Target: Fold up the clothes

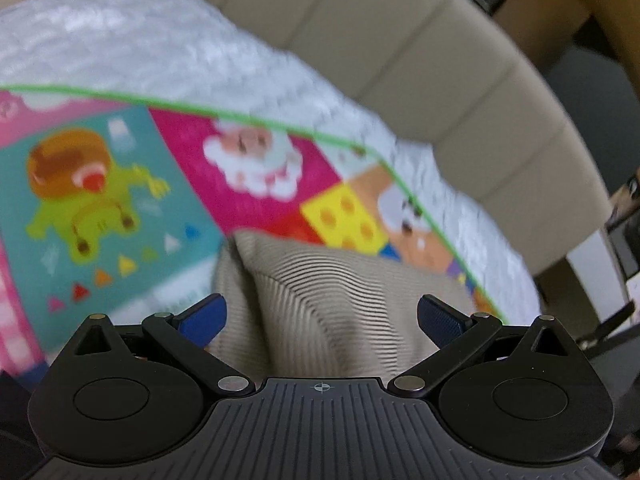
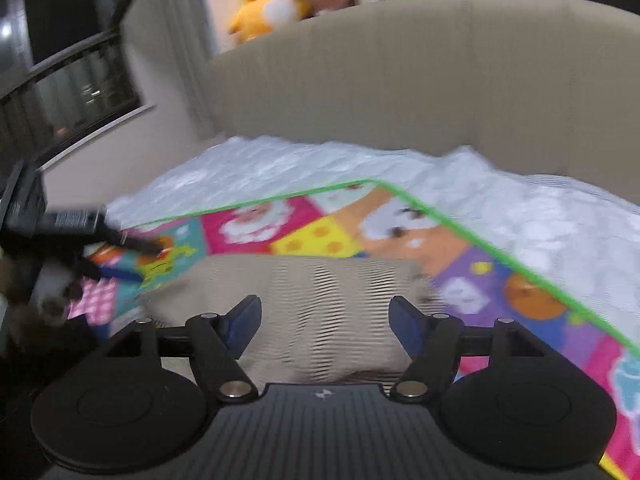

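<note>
Beige ribbed garment point(image 2: 320, 304), motion-blurred.

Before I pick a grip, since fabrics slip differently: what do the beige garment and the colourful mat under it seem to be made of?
The beige garment looks like a ribbed knit, soft and matte: fine parallel ridges run across it and it bunches in folds. The colourful mat looks like smooth printed foam or vinyl, though blur leaves it open: flat cartoon panels, a crisp green edge, no wrinkles.
</note>
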